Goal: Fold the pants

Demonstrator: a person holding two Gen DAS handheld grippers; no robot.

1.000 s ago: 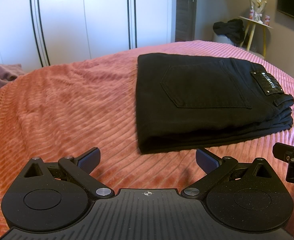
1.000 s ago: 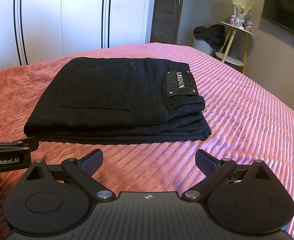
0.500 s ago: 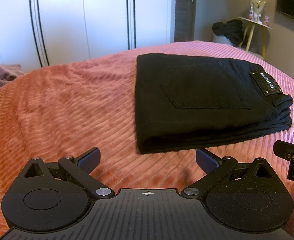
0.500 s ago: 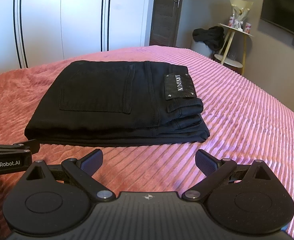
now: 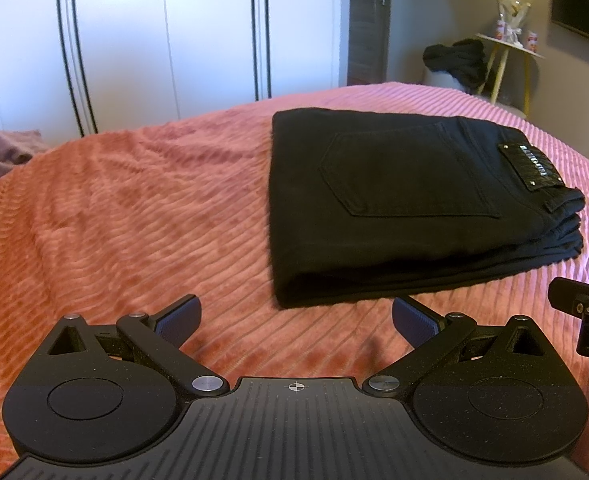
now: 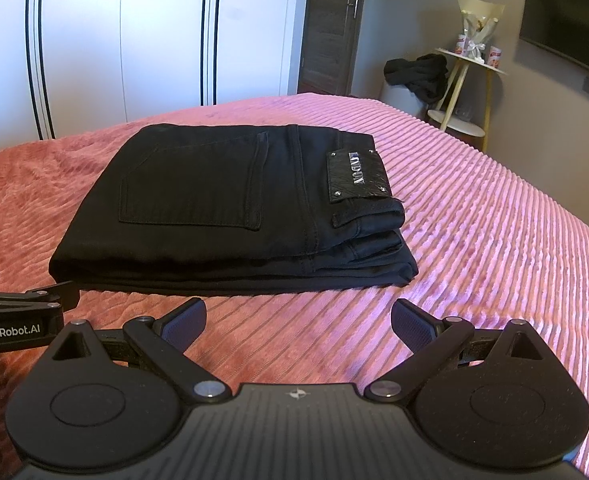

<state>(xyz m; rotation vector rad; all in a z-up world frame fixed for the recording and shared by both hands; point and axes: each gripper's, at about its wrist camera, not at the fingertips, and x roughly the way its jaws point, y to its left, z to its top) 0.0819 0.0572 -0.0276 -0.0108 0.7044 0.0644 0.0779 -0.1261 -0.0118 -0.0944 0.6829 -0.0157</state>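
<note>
Two grippers are held low over the pink ribbed bedspread [image 6: 494,220], each spread wide with nothing between its fingers; the left gripper [image 5: 296,318] and right gripper [image 6: 298,320] are kept short of the black pants [image 6: 230,200], which are laid folded in a flat stack mid-bed; lettering on the waistband patch [image 6: 356,176] cannot be read; lower layers are hidden beneath the top fold.
</note>
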